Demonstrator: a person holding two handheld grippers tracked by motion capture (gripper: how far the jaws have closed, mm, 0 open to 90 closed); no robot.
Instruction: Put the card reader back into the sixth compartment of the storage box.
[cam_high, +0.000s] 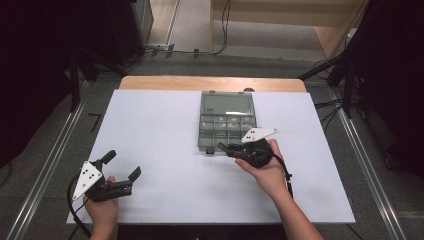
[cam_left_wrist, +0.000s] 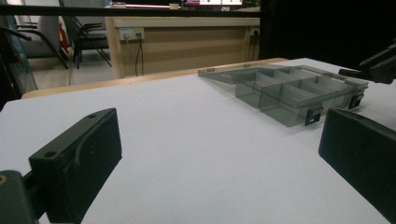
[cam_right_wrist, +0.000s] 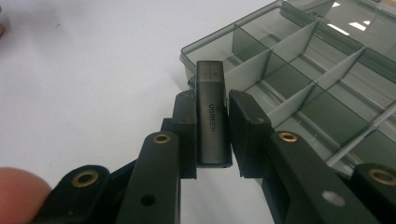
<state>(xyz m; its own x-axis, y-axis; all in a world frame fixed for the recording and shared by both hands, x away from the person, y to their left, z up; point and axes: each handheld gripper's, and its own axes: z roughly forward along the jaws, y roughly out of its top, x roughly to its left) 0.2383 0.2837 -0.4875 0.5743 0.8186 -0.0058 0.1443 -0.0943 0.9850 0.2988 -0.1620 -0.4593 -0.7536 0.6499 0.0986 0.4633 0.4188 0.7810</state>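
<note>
The right claw (cam_right_wrist: 210, 126) clamps a grey adapter (cam_right_wrist: 212, 116) just short of the open organizer box (cam_right_wrist: 327, 93); lowering it squarely suits the compartment ahead. The left claw (cam_left_wrist: 210, 158) rests apart.

Light from above makes the white table (cam_high: 160, 130) bright. The room around it is dark. Pictures look soft.

Smoky-grey see-thru box (cam_high: 227, 120), dk grey "UGREEN" stick (cam_right_wrist: 212, 114), black grippers, white table (cam_high: 150, 130).
</note>
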